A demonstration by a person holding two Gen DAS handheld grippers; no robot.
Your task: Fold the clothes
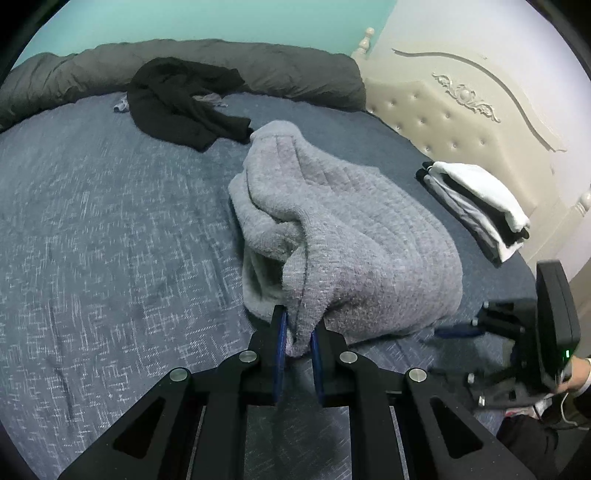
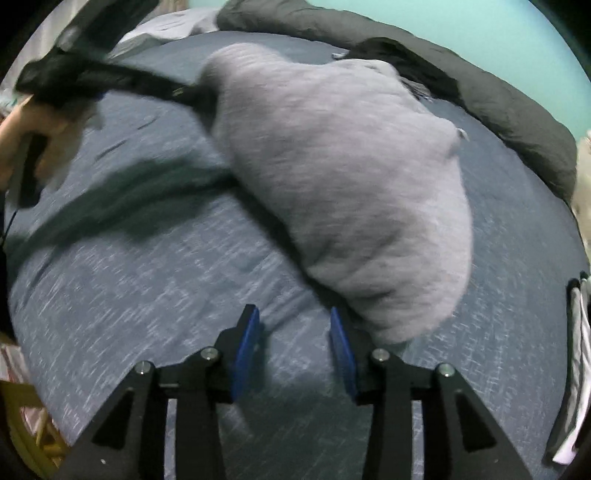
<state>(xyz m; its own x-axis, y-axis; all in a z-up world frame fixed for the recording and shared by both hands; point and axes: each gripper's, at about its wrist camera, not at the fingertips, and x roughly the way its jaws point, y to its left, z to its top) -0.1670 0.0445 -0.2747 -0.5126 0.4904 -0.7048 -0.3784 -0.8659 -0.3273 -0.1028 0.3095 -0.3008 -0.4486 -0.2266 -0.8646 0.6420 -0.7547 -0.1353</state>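
Pinching one edge of the gray sweater (image 1: pixel 332 229) on the bed (image 1: pixel 110 221), the left gripper (image 1: pixel 297 332) held tight while the right gripper (image 2: pixel 293 328) stood spread and empty beside it, so the heap could slump unevenly.

Left gripper (image 1: pixel 297 339) jaws pinched nearly closed, angled down. Right gripper (image 2: pixel 293 332) jaws apart, empty.

Teal wall (image 1: pixel 229 18), cream tufted carved headboard (image 1: pixel 461 110), blue bedspread (image 1: pixel 110 229), dark grey duvet (image 1: pixel 258 66)
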